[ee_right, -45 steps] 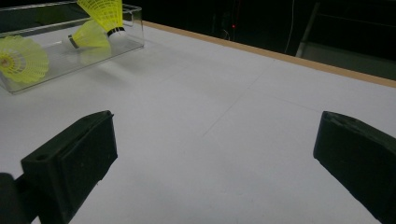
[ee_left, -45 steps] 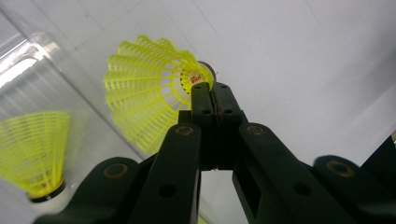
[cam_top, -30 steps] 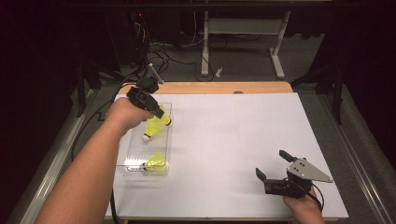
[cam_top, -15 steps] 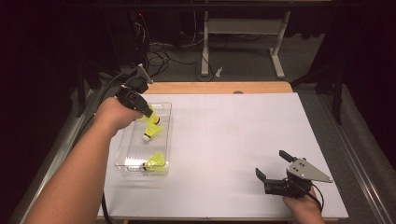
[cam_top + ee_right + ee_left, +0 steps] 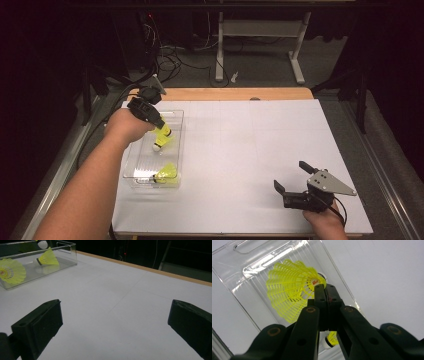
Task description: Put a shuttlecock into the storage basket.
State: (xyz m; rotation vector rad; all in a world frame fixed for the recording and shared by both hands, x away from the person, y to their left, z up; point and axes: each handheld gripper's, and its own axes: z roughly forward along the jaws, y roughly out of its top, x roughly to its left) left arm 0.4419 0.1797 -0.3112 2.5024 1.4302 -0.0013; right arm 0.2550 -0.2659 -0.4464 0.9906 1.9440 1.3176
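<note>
The left gripper (image 5: 161,131), clamped on a yellow plastic-skirted shuttlecock (image 5: 162,136), has drawn back toward the far end of the clear plastic tray (image 5: 177,125), likely lifting it out; right gripper (image 5: 295,180) waits, jaws spread, holding nothing.

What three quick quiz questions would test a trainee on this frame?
1. What does the left gripper hold?
2. True or false: the right gripper is shut.
3. Where does the other shuttlecock lie?

Key:
1. A yellow shuttlecock, pinched by the edge of its skirt, over the clear tray.
2. False; its jaws stand wide apart, with nothing between them.
3. Inside the tray, at its near end.
</note>
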